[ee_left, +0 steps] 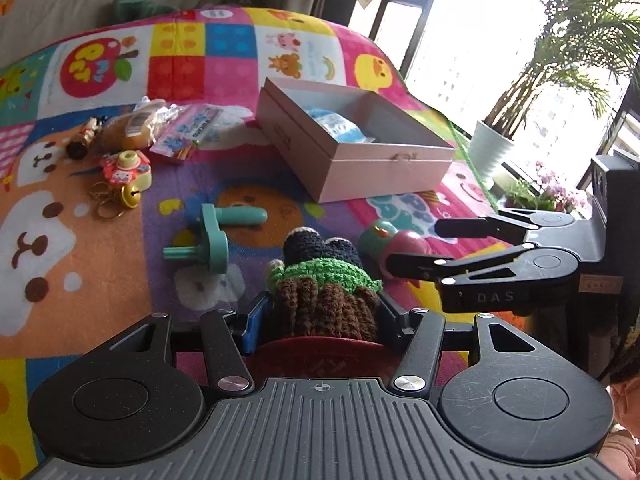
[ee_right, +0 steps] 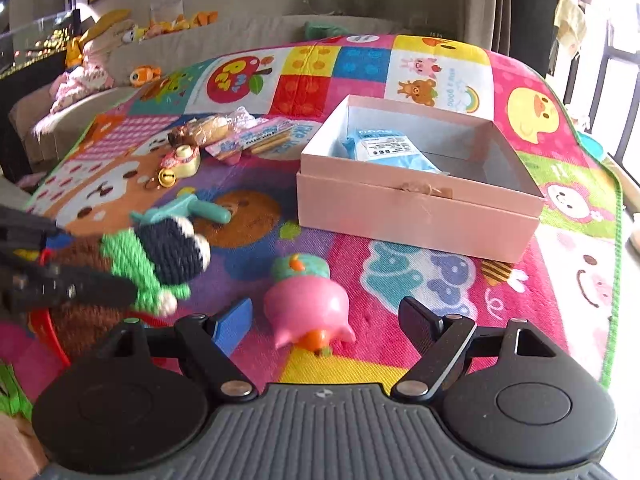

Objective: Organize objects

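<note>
Crochet doll: I hold the brown, green and navy crocheted yarn doll (ee_left: 324, 280) in my left gripper (ee_left: 320, 320) — jaws closed on its brown base, long axis pointing forward.
Box: the open pink cardboard box (ee_left: 384, 168) lies ahead and slightly right of the doll, one blue packet (ee_left: 338, 126) inside.
Right gripper (ee_right: 326, 316): spread wide, empty — one pink-and-teal plastic bird toy (ee_right: 308, 300) sits between its fingers.
Nearer arm: left, I judge.
Count: one box, one doll, one teal plastic crank (ee_left: 212, 236).

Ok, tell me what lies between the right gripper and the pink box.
In the right wrist view, the pink-and-teal bird toy lies between the open right gripper and the pink box; beyond it, only bare play mat.
</note>
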Demonstrator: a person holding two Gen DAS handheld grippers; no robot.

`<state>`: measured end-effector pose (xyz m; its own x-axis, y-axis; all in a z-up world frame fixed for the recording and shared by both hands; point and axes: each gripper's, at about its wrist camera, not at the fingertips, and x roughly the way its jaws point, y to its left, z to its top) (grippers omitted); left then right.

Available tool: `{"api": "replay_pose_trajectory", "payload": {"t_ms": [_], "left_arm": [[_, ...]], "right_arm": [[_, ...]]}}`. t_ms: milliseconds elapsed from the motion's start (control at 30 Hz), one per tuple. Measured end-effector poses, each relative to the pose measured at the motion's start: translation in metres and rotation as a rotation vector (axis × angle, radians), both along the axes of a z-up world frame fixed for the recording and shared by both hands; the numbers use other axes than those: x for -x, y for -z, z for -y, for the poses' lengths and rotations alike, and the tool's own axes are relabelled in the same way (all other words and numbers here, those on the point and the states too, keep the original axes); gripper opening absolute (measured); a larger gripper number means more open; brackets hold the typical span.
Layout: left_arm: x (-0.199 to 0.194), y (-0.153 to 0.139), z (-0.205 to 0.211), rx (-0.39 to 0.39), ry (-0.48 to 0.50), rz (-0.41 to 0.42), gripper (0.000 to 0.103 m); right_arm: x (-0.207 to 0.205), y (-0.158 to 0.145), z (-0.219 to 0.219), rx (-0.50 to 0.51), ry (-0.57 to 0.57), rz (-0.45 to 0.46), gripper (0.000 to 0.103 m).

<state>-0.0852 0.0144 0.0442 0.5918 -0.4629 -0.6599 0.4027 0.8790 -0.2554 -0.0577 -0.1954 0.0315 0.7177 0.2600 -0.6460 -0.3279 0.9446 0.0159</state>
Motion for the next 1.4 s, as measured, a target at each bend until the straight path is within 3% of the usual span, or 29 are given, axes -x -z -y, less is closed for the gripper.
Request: {"api": "replay_pose_trajectory", "payload": {"t_ms": [67, 100, 133, 167, 333, 433, 567, 700, 800, 867, 1000, 1067, 1200, 1300, 1400], "left_arm": [[0.003, -0.002, 0.003, -0.014, 0.003, -0.001, 0.061], [0.005, -0.003, 0.005, -0.021, 0.001, -0.002, 0.061], [0.005, -0.004, 0.006, -0.026, -0.001, -0.002, 0.061], [0.006, -0.006, 0.007, -0.031, -0.003, -0.003, 0.061], [-0.005, -0.021, 0.014, 0.001, -0.001, -0.01, 0.061], [-0.03, -0.044, 0.033, 0.052, 0.024, 0.051, 0.061], [-0.099, -0.07, 0.08, 0.143, -0.033, 0.14, 0.061], [-0.184, -0.053, 0.138, 0.268, -0.12, 0.109, 0.062], [-0.233, -0.019, 0.167, 0.234, -0.221, -0.018, 0.062], [-0.245, -0.005, 0.172, 0.125, -0.313, -0.023, 0.06], [-0.226, -0.015, 0.16, -0.03, -0.313, 0.13, 0.056], [-0.211, -0.029, 0.142, -0.004, -0.3, 0.179, 0.056], [-0.168, -0.06, 0.087, 0.135, -0.308, 0.276, 0.056], [-0.138, -0.066, 0.053, 0.205, -0.241, 0.264, 0.056], [-0.105, -0.059, 0.028, 0.196, -0.186, 0.259, 0.056]], "right_arm": [[-0.006, 0.004, -0.006, 0.002, -0.022, -0.005, 0.079], [-0.008, 0.007, -0.01, 0.022, -0.024, -0.009, 0.07], [-0.01, 0.009, -0.013, 0.051, -0.024, -0.014, 0.054], [-0.01, 0.011, -0.015, 0.072, -0.023, -0.015, 0.049], [0.007, -0.005, 0.015, 0.019, 0.009, 0.041, 0.049], [0.018, -0.021, 0.042, -0.029, 0.061, 0.093, 0.049], [0.022, -0.037, 0.066, -0.056, 0.133, 0.166, 0.049], [0.018, -0.039, 0.081, -0.08, 0.188, 0.177, 0.048], [0.017, -0.035, 0.088, -0.071, 0.212, 0.159, 0.048], [0.018, -0.032, 0.092, -0.046, 0.215, 0.164, 0.049], [0.008, -0.028, 0.098, -0.002, 0.235, 0.173, 0.049], [-0.001, -0.028, 0.098, 0.004, 0.248, 0.171, 0.049], [-0.02, -0.04, 0.098, -0.053, 0.235, 0.172, 0.049], [-0.041, -0.059, 0.094, -0.074, 0.214, 0.199, 0.049], [-0.086, -0.084, 0.088, -0.027, 0.22, 0.277, 0.049]]}}
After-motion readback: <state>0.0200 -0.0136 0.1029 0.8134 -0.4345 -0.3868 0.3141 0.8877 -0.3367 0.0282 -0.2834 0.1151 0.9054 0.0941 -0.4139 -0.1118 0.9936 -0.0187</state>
